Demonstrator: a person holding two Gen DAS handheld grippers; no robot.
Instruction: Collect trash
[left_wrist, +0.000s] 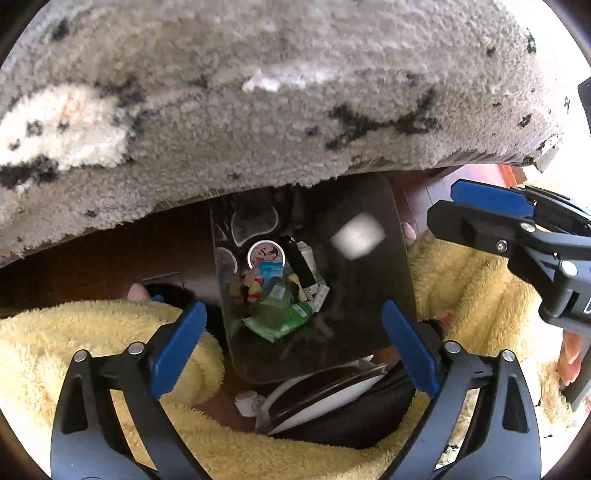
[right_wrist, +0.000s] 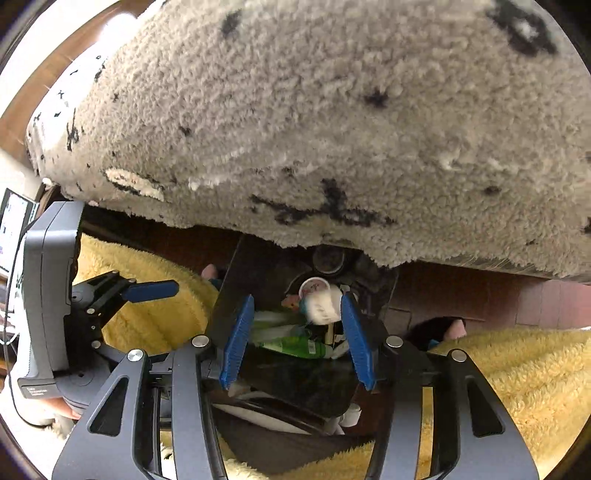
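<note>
A dark trash bin (left_wrist: 388, 295) stands on the floor between my yellow fleece-clad legs, holding a cartoon-printed cup (left_wrist: 266, 254), a green packet (left_wrist: 280, 325) and other wrappers. A blurred white piece of trash (left_wrist: 357, 235) is in the air over the bin's mouth. My left gripper (left_wrist: 295, 343) is open and empty above the bin. My right gripper (right_wrist: 297, 339) is open just over the bin (right_wrist: 236, 295), with the blurred white piece (right_wrist: 325, 304) loose between its fingers, touching neither pad. The right gripper also shows in the left wrist view (left_wrist: 480, 214).
A shaggy grey rug with black marks (left_wrist: 277, 110) fills the upper half of both views (right_wrist: 332, 129), its edge reaching to the bin. Red-brown floor (right_wrist: 535, 299) lies beside it. Yellow fleece (right_wrist: 517, 369) flanks the bin. A black and white round object (left_wrist: 332, 402) sits below the bin.
</note>
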